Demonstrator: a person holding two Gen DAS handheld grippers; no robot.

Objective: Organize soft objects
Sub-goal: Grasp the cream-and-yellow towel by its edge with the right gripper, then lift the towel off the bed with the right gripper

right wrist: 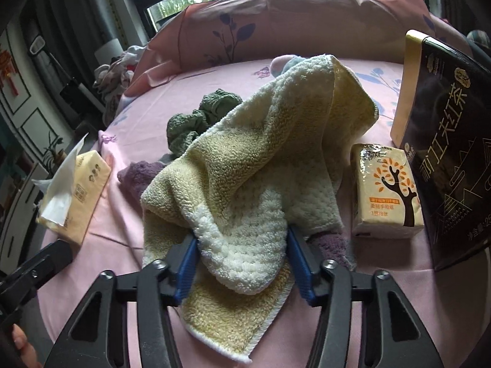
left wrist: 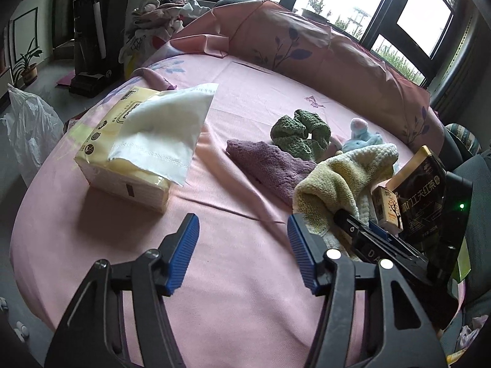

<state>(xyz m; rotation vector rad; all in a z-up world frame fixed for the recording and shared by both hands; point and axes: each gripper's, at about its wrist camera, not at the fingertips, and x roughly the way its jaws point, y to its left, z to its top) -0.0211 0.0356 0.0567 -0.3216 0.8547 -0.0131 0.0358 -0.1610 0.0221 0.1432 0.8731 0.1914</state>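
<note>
Right gripper [right wrist: 242,263]: its blue pads stood on either side of a bunched fold of the yellow towel [right wrist: 254,159], pressed into the pile, so by my reading it was clamped on the towel.
Why held so: the grip took a thick gather near the towel's near edge, which would let the rest drape and be lifted as one piece; that is a judgement.
Right gripper pose: low over the bed [right wrist: 116,224], fingers pointing forward and slightly down into the towel.
Yellow towel: heaped and partly raised, its far corner standing up, its near hem lying on the bed below the gripper.
Beside the towel: a small tissue pack [right wrist: 383,190] stood just to its right, with a tall dark tea box [right wrist: 451,141] beyond that.
Under and behind the towel: a purple cloth [left wrist: 270,165] lay partly beneath it, a green knitted piece [left wrist: 299,136] just behind, and a pale blue plush toy [left wrist: 360,138] beside that.
Left gripper [left wrist: 242,251]: jaws apart, holding nothing, hovering over bare sheet to the left of the towel.
Why placed so: likely waiting to take a second corner; a guess only.
Left of the towel: an open tissue packet [left wrist: 135,147] lay well apart, one sheet sticking up.
</note>
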